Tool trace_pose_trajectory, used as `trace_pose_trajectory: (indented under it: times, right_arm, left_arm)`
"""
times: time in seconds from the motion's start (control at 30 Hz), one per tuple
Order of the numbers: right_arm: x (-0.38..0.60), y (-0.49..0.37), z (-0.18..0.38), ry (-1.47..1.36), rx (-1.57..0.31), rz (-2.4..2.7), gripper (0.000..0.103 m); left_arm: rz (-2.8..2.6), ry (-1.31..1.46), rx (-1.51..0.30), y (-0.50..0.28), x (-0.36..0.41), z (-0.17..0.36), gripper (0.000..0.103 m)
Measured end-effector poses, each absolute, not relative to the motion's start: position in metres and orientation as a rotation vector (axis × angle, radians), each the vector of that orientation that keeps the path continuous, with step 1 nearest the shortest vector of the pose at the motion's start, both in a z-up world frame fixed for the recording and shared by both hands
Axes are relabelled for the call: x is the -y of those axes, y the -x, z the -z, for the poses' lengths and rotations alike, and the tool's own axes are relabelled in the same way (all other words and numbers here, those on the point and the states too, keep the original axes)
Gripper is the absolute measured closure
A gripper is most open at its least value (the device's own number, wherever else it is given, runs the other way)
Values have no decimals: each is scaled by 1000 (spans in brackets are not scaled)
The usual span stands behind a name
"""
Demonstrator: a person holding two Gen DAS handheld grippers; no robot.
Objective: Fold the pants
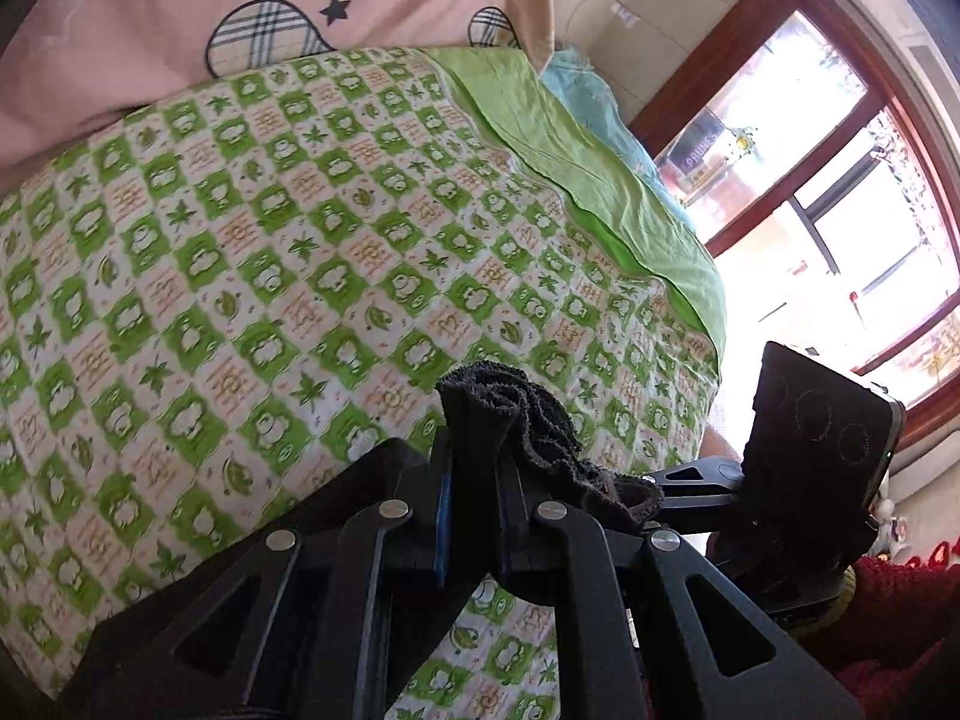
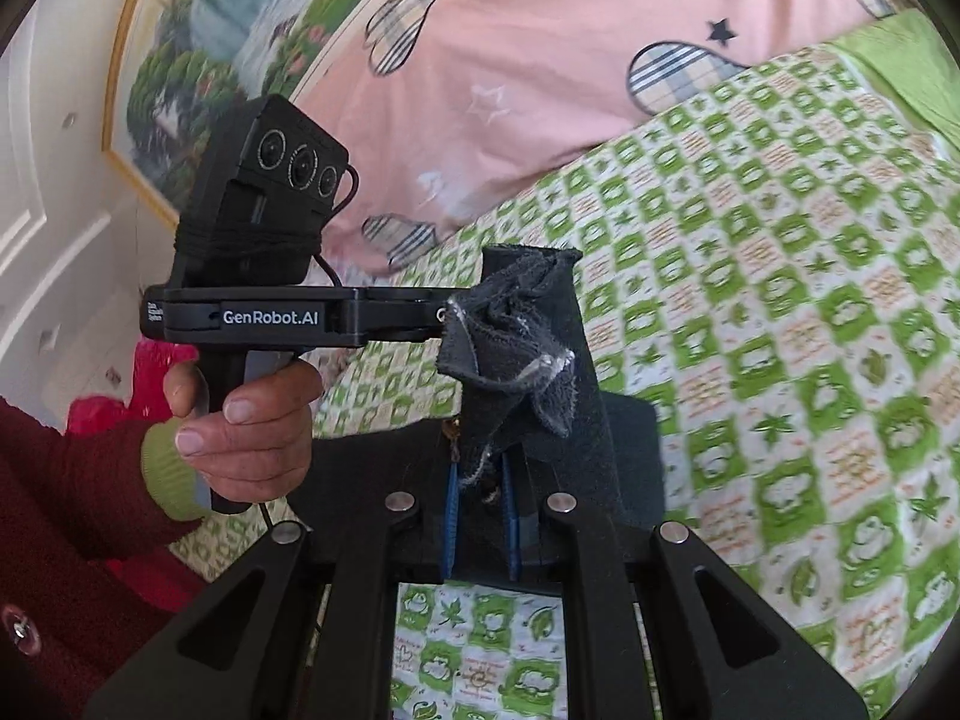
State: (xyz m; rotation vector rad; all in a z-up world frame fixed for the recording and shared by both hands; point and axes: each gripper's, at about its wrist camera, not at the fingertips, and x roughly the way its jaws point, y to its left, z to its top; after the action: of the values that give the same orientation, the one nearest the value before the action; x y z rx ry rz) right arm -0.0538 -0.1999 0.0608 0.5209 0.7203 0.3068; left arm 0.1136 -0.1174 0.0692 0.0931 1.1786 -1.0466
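The pants are dark, nearly black cloth. A bunched edge of them sits between the fingers of my left gripper, which is shut on it, held above the bed. My right gripper is also shut on a bunched dark edge of the pants, lifted off the bed. In the right wrist view the left gripper reaches in from the left and meets the same bunch of cloth. In the left wrist view the right gripper's body is close on the right. Most of the pants are hidden below the grippers.
A green and white checked sheet covers the bed. A pink quilt lies at its far side, a plain green cloth along one edge. A window is beyond the bed. A framed picture hangs on the wall.
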Motion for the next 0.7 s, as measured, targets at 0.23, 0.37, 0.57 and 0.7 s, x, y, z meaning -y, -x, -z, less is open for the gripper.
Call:
trace_pose_trajectory:
  times: [0.23,0.37,0.57,0.7]
  right_arm:
    - [164,26,-34,-465,-821,-359,90]
    - [145,14,-16,-427,-873,-376,90]
    - [126,6,9,-401,-937,-380,87]
    - [116,1,18,-380,-958,-380,87]
  left_arm:
    - [919,-25,-1219,-114,70,-35,93]
    - [863,0,-1246,-111,50,-18,93]
    - [782,38,-1297,-107,24,10,93]
    - [751,55,-1313,-104,13,17,93]
